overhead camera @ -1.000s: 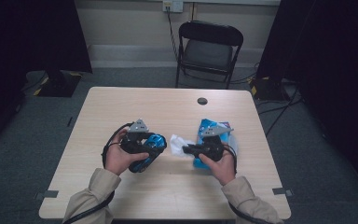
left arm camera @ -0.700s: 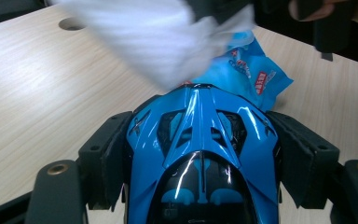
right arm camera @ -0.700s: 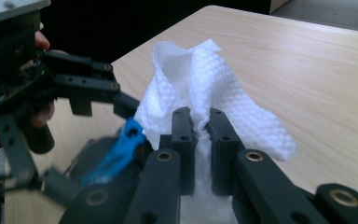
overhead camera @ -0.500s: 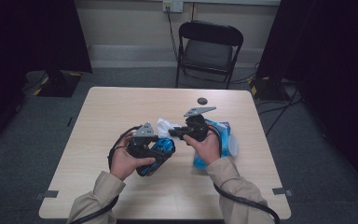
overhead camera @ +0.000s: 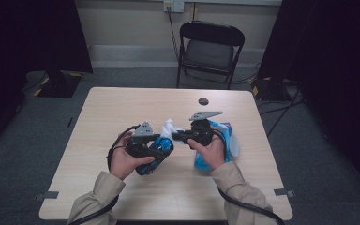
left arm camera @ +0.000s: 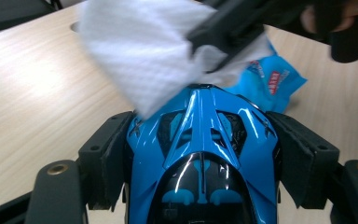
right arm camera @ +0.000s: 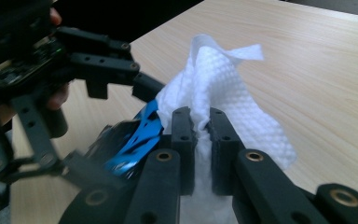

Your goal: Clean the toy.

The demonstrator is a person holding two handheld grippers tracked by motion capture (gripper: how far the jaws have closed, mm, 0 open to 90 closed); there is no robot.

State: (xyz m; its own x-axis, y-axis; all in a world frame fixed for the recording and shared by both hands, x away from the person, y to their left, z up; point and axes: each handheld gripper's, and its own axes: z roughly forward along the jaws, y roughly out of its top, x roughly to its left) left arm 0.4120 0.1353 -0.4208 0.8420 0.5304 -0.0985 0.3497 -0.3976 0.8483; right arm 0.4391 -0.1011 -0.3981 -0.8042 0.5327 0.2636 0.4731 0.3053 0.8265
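A glossy blue toy car (left arm camera: 200,154) sits nose-away between the pads of my left gripper (left arm camera: 205,154), which is shut on its sides. In the high view the car (overhead camera: 151,158) hangs just over the table's middle in my left gripper (overhead camera: 158,146). My right gripper (right arm camera: 199,126) is shut on a crumpled white wipe (right arm camera: 223,88). It holds the wipe (left arm camera: 144,51) over the car's nose, touching or nearly touching it. From above, the right gripper (overhead camera: 177,136) points left at the wipe (overhead camera: 169,127).
A blue wipes packet (overhead camera: 225,143) lies on the table under my right hand, and is also in the left gripper view (left arm camera: 272,79). A small black round disc (overhead camera: 203,101) sits near the far edge. A folding chair (overhead camera: 209,51) stands behind the table (overhead camera: 98,117).
My right gripper has carried the wipe left and slightly up, away from the packet and onto the car's front. The left gripper and the car have stayed put.
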